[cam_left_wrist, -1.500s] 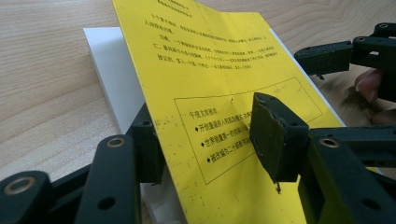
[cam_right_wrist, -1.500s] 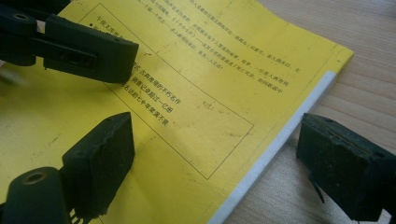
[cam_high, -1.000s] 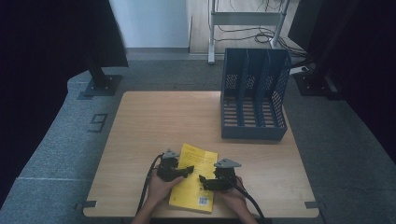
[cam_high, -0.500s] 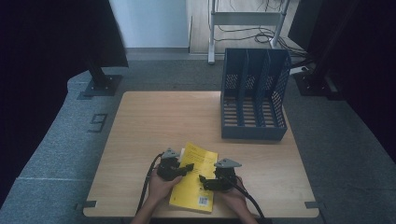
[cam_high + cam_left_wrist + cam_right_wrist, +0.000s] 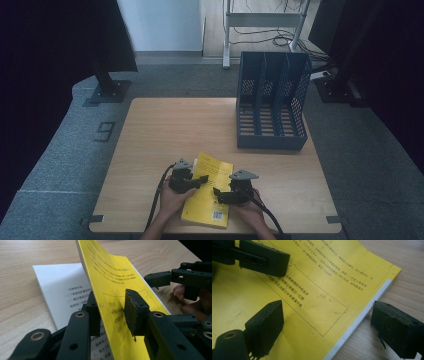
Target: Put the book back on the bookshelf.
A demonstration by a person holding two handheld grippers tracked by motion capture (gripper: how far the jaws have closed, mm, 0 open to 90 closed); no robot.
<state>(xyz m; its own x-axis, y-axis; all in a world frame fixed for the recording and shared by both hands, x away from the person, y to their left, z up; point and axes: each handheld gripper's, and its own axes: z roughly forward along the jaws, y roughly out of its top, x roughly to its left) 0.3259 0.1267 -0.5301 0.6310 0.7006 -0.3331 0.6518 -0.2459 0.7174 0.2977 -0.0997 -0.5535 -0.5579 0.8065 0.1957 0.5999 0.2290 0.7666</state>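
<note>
A yellow paperback (image 5: 210, 202) lies near the table's front edge, between both hands. My left gripper (image 5: 201, 181) is at its left side. In the left gripper view the front cover (image 5: 110, 277) stands lifted off the white first page (image 5: 62, 290) and runs between the jaws of my left gripper (image 5: 111, 308). It leans on the left one, with a gap at the right pad (image 5: 133, 312). Those jaws have just been opening a little. My right gripper (image 5: 324, 317) is open astride the book's white edge (image 5: 362, 317), with one pad over the cover and the other over the wood.
A dark blue file holder (image 5: 272, 107) with three slots stands at the table's back right. The wooden table (image 5: 165, 130) stretches bare behind the book. A person's hands (image 5: 170, 202) come in over the front edge. Black cables trail from both grippers.
</note>
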